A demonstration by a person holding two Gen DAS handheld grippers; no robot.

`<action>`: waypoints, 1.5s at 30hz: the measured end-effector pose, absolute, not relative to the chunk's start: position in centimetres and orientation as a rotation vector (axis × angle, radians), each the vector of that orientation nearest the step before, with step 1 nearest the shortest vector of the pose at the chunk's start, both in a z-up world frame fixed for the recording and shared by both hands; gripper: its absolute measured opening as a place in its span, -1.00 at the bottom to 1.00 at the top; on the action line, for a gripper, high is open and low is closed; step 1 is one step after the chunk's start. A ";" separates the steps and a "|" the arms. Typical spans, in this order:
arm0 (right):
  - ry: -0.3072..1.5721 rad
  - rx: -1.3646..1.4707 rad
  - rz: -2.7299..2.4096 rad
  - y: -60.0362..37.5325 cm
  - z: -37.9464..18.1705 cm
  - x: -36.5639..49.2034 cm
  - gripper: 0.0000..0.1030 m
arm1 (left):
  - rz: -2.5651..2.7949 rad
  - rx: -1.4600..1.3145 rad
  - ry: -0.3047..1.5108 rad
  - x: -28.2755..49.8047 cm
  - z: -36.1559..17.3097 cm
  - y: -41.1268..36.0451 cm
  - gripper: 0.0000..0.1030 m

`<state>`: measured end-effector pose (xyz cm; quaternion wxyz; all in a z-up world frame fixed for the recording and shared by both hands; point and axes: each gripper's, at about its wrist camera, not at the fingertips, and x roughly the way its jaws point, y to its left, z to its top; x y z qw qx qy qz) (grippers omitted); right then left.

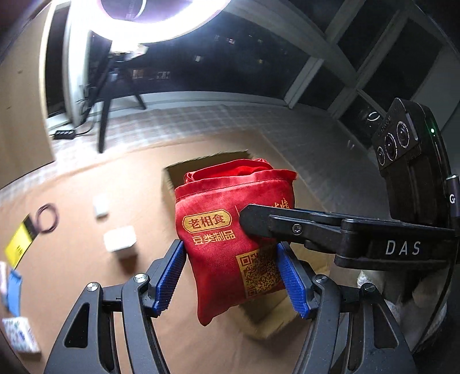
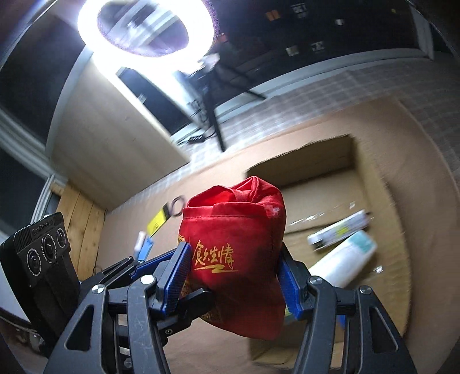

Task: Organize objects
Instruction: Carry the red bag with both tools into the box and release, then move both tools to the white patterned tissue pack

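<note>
Now | red pouch upright, mouth up | both jaws clamping it

Ring light above and ahead of both grippers, blown out to pure white, flaring onto the wall panel beside it. Rest of room dim; windows black. Red bag close in front of the lens is sharp and well lit in both views, darker toward its lower edge. Cardboard surface and small items to the sides smear with motion blur. Strong fisheye bending, dark vignette at corners.
</note>
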<state>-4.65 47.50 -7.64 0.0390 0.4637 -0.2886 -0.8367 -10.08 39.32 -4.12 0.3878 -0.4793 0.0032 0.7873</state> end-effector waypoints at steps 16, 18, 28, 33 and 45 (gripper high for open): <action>-0.843 1.464 -2.699 50.4 -7.9 -4.8 0.17 | 2.031 -1.249 0.055 -12.0 -5.1 40.7 0.33; -0.842 1.453 -2.697 49.6 -7.7 -4.8 0.17 | 2.045 -1.253 0.056 -12.1 -5.1 39.5 0.33; -0.705 1.421 -2.627 41.7 -6.8 -5.7 0.16 | 2.179 -1.328 0.023 -11.4 -5.8 28.1 0.32; -0.665 1.452 -2.533 36.4 -8.5 -6.4 0.16 | 2.259 -1.408 -0.066 -11.5 -7.2 20.5 0.32; -0.615 1.543 -2.354 25.7 -12.5 -8.1 0.16 | 2.382 -1.580 -0.238 -10.4 -11.8 5.5 0.33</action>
